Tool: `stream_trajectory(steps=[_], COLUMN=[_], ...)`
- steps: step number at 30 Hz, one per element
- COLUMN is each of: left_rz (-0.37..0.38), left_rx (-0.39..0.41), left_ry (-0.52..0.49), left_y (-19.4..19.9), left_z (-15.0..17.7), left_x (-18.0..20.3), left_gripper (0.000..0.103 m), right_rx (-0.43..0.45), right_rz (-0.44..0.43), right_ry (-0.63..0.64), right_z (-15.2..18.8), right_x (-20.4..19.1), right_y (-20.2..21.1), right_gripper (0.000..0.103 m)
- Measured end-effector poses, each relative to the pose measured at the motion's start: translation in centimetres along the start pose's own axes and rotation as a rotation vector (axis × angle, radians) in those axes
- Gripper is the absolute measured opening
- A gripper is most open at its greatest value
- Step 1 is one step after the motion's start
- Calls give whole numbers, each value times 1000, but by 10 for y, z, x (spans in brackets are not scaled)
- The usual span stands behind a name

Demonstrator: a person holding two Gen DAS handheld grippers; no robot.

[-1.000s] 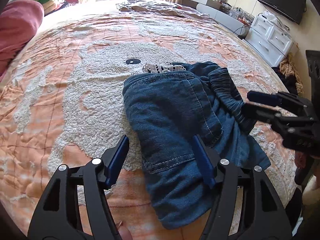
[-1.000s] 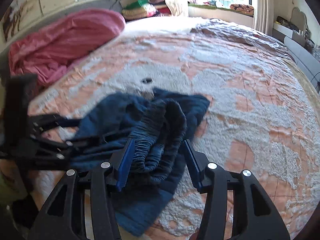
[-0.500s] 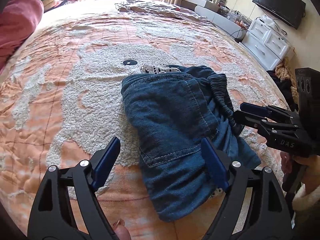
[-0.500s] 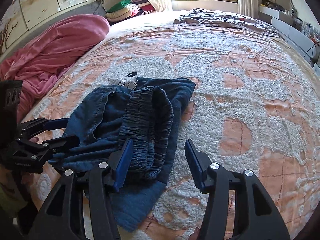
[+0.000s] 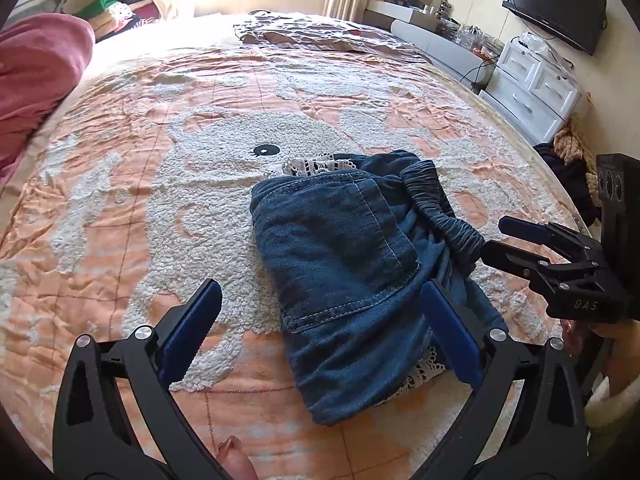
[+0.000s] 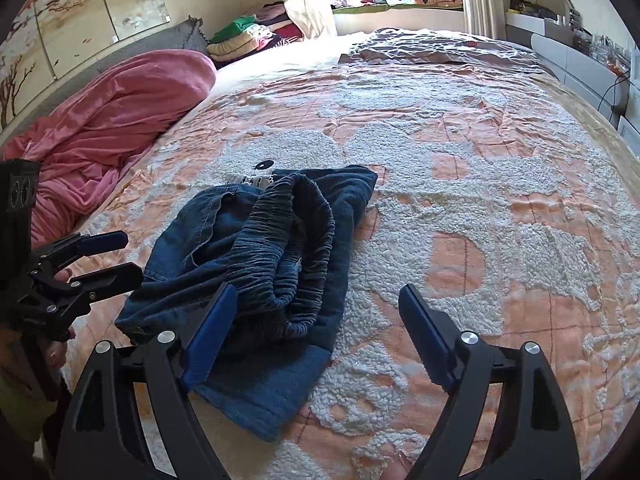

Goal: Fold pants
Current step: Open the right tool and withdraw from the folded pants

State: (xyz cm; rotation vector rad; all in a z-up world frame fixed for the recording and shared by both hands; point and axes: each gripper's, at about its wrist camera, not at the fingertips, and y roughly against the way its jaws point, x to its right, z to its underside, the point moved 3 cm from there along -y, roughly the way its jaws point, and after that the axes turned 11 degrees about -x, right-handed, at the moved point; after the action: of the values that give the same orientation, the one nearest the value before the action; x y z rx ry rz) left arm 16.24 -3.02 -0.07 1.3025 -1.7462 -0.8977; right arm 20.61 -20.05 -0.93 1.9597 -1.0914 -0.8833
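A pair of blue denim pants (image 5: 344, 264) (image 6: 264, 248) lies folded into a small bundle on the bed, back pocket up, with the gathered elastic waistband (image 6: 288, 240) on its right side and white lace trim (image 5: 316, 166) peeping out at the far end. My left gripper (image 5: 320, 300) hangs above the bundle's near left edge; its jaws are opening wide and the pads touch no cloth. My right gripper (image 6: 316, 304) hovers by the waistband end, also opening, with nothing pressed between its pads. It shows at the right of the left wrist view as the right gripper (image 5: 504, 236), and the left gripper (image 6: 116, 256) shows in the right wrist view.
The bed carries an orange quilt (image 5: 160, 184) with fluffy white patches. A pink blanket (image 6: 112, 120) is heaped at the left, a grey quilt (image 5: 320, 34) at the far end. White drawers (image 5: 532, 92) and a wall screen (image 5: 556, 4) stand to the right. A hand (image 5: 616, 344) holds the right gripper.
Both grippers have opened wider and let go of the pants, which now rest on the bed. The left gripper has risen a little; the right one has drawn back and rolled.
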Motion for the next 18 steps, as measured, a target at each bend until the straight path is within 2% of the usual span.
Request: stream_trajectory(steps=[2, 5, 9, 18], left_rz=[-3, -11, -15, -36], left_rx=[5, 15, 30, 47], left_ry=[6, 13, 26, 58], left_y=[4, 9, 20, 39], left_z=[2, 6, 12, 43], left_x=[0, 1, 1, 4], left_gripper=[94, 94, 94, 94], right_rx=[17, 42, 70, 138], right_rz=[-3, 5, 15, 83], right_ry=[0, 0, -6, -8], right_z=[1, 3, 8, 31], right_x=[-2, -6, -14, -33], right_y=[7, 18, 33, 63], right_gripper=[87, 94, 98, 99])
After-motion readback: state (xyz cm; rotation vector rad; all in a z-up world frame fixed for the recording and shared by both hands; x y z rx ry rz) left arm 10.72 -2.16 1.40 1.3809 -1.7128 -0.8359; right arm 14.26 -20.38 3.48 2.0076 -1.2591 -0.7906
